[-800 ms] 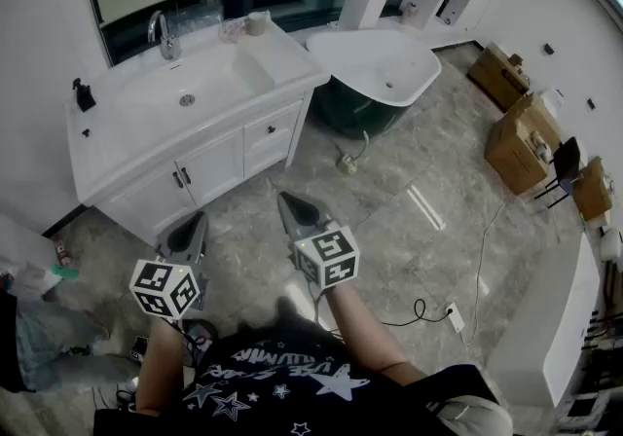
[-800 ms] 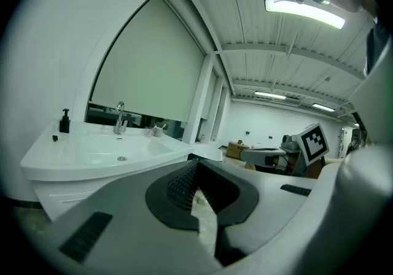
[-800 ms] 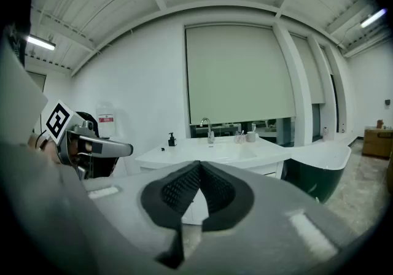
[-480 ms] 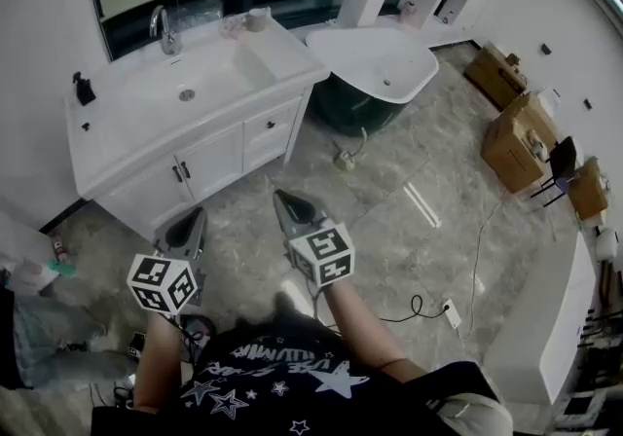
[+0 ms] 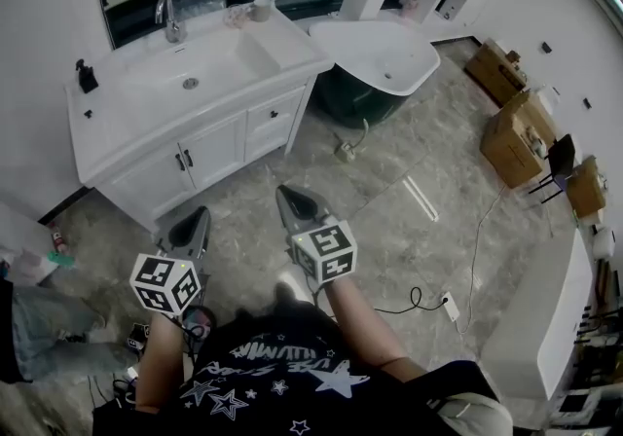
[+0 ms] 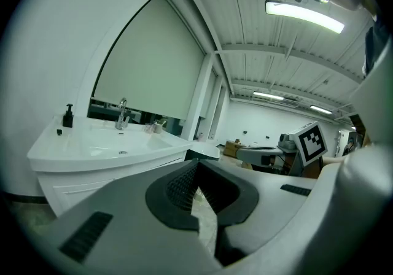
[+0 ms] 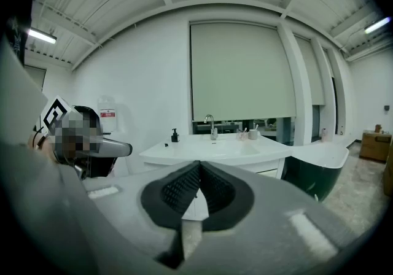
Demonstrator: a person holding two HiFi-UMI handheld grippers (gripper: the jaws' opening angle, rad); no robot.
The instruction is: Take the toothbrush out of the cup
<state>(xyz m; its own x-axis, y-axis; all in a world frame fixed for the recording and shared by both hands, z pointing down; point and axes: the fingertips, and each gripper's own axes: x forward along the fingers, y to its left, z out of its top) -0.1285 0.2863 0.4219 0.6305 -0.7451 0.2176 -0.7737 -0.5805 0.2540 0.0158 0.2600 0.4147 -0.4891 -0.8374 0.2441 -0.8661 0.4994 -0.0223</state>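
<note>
the head view is taken from above the person and tilted steeply down. the left gripper [image 5: 193, 225] and right gripper [image 5: 292, 202] are seen close at 6 o'clock, the white vanity [image 5: 117, 115] well off at 11 o'clock and the bathtub [image 5: 428, 59] at 12 o'clock. each gripper view is taken low and nearly level, along its own jaws, which fill the lower frame. the vanity, its faucet [image 5: 167, 16] and the bathtub are shared by all three views. they are seen far off, at 9 o'clock from the left gripper and near centre from the right.
</note>
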